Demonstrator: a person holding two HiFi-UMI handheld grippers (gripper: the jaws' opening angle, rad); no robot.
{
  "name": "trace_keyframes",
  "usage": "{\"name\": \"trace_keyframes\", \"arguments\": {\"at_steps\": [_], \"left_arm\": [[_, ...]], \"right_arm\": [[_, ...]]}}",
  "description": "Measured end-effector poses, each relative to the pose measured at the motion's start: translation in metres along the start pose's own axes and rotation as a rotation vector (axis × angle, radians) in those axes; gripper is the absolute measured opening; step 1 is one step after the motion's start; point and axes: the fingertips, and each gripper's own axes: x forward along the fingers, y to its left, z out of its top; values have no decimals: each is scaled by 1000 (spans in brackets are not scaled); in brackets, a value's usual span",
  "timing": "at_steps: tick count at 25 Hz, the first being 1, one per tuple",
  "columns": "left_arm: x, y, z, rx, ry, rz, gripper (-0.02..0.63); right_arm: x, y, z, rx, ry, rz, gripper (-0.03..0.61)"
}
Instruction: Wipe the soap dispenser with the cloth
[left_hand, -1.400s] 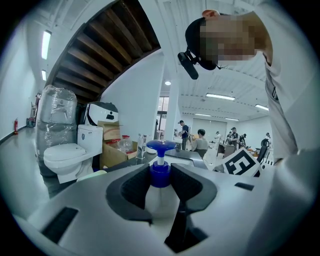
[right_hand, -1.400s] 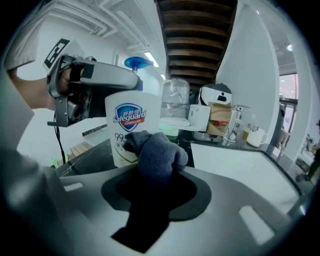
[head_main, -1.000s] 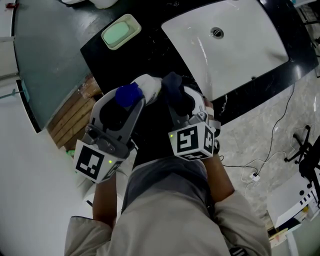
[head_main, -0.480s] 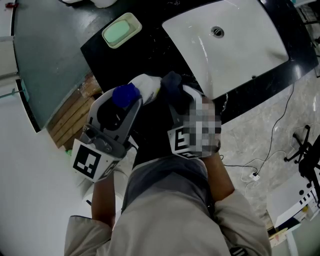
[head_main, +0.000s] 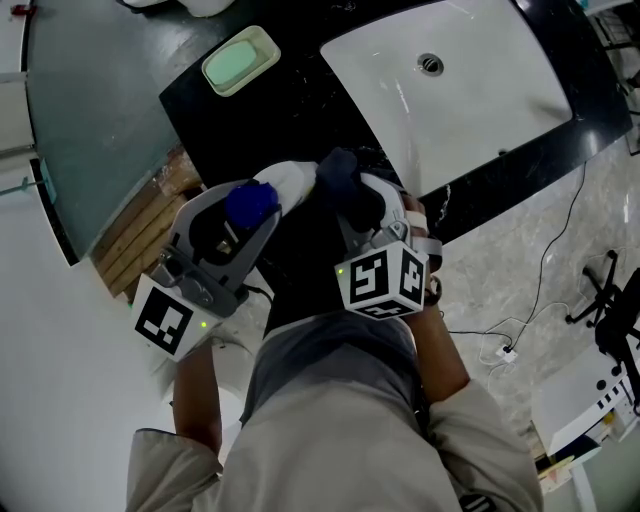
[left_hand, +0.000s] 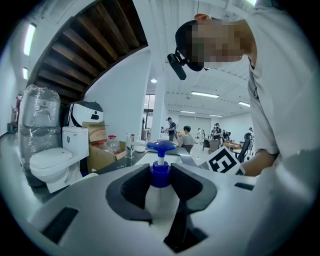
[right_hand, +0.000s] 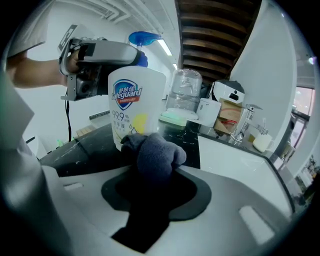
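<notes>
Wiping looks to be under way. The white plastic soap dispenser (right_hand: 147, 85) with a blue pump head (left_hand: 161, 146) sits just left of centre in the head view, over the near edge of the black stone counter (head_main: 250, 115). The left gripper (left_hand: 160, 195) clamps its shoulder, jaws standing wide around the bottle body.

At three o'clock from the bottle, the right gripper (right_hand: 150, 205) pinches a bunched dark grey fleece cloth (right_hand: 152, 150). The wad is pressed against the lower part of the printed label (right_hand: 126, 107).

Farther out, a white rectangular sink basin (head_main: 500, 100) lies at two o'clock and a pale green soap dish (head_main: 240, 62) at twelve.

Next, the cloth probably needs dragging up the label, or the bottle turning to offer an unwiped side. Pressure should stay light so the bottle does not slip.
</notes>
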Motion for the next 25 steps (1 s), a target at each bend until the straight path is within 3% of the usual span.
{"name": "trace_keyframes", "arguments": {"at_steps": [9,25], "left_arm": [[-5,-16,-4,49,11,-137,129],[-8,-20,-4,42,-25,-172,129]], "right_arm": [[-7,6,0,20,-19,76,124],[-16,1,14,48,-51,124,123]]}}
